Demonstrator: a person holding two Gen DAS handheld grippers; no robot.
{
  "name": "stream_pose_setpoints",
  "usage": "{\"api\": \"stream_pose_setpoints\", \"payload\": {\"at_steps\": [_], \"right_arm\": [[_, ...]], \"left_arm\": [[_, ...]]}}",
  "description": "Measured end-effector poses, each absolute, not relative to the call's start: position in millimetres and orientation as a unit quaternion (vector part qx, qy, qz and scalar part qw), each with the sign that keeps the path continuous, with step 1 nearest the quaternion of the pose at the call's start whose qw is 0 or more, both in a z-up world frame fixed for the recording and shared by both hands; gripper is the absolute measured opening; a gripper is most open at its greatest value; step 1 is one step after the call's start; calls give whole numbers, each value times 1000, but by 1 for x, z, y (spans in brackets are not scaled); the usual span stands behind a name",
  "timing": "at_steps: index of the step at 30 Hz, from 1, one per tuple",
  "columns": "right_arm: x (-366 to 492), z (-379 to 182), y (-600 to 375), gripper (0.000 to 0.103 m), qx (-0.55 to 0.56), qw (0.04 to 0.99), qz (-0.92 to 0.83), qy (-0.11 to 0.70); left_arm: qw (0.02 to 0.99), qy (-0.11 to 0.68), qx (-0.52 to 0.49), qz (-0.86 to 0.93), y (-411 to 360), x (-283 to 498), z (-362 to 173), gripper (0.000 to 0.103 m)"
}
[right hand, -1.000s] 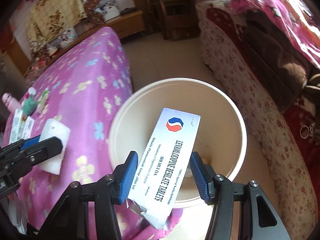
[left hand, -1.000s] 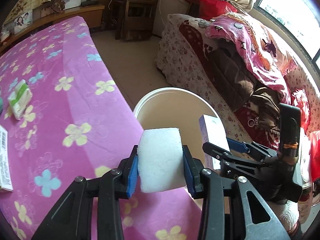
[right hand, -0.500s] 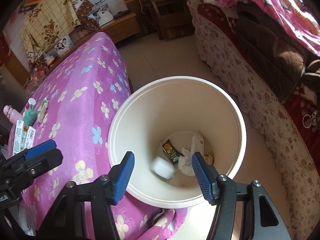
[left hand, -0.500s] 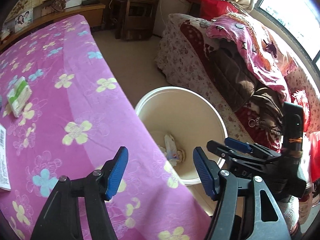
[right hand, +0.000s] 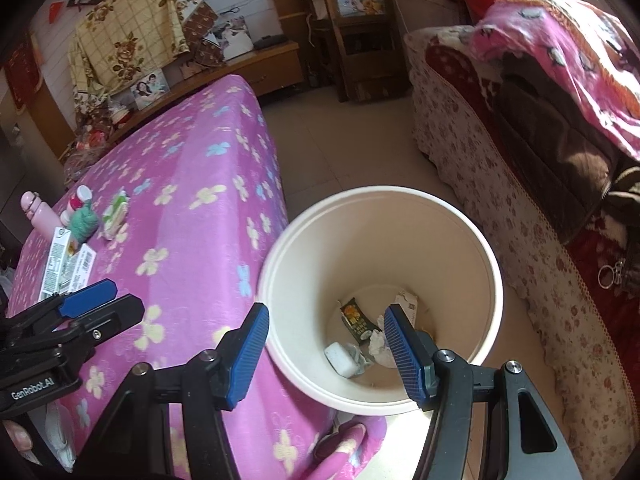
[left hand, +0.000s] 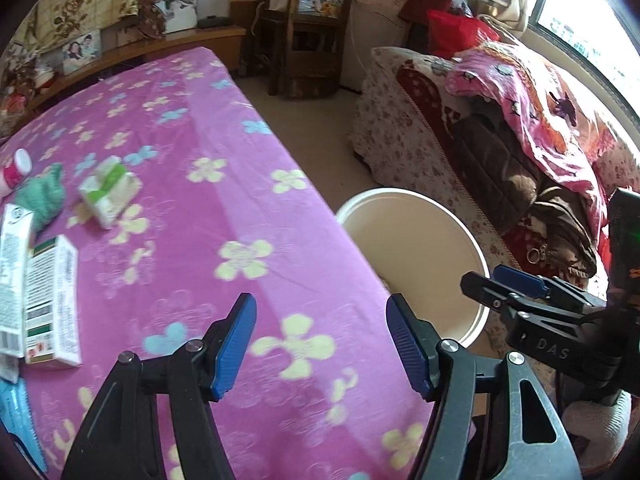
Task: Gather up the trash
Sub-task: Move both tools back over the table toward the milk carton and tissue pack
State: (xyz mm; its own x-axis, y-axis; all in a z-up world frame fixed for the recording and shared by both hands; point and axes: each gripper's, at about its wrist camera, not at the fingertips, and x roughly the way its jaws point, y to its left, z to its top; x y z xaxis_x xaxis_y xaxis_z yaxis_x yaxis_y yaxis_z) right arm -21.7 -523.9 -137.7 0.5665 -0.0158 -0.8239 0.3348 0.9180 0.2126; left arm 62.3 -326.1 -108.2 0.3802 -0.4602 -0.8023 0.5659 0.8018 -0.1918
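The pink flower-print table cover (left hand: pixel 240 184) spreads ahead and left of my left gripper (left hand: pixel 320 348). The round cream plastic bin (right hand: pixel 492 280) stands on the floor against its edge, directly under my right gripper (right hand: pixel 326 354), so dropped items fall in. Both grippers stand wide apart, holding nothing. A white foam block (right hand: pixel 340 358) lies at the bin bottom beside crumpled wrappers. Remaining trash, a green-and-white tissue pack (left hand: pixel 108 190) and flat printed cartons (left hand: pixel 50 300), lies far left of my left gripper.

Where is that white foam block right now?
In the right wrist view, the white foam block lies at the bottom of the cream bin, left of the crumpled paper.
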Motion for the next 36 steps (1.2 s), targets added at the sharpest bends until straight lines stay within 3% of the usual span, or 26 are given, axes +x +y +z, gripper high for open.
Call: {"api": "stream_pose_setpoints", "payload": {"at_steps": [23, 36], "right_arm": [[31, -110, -394, 64, 140, 878, 16, 457], [128, -127, -326, 65, 103, 872, 97, 469]], "left_arm": [[872, 451, -5, -192, -158, 96, -81, 70], [862, 482, -52, -148, -96, 147, -98, 74]]}}
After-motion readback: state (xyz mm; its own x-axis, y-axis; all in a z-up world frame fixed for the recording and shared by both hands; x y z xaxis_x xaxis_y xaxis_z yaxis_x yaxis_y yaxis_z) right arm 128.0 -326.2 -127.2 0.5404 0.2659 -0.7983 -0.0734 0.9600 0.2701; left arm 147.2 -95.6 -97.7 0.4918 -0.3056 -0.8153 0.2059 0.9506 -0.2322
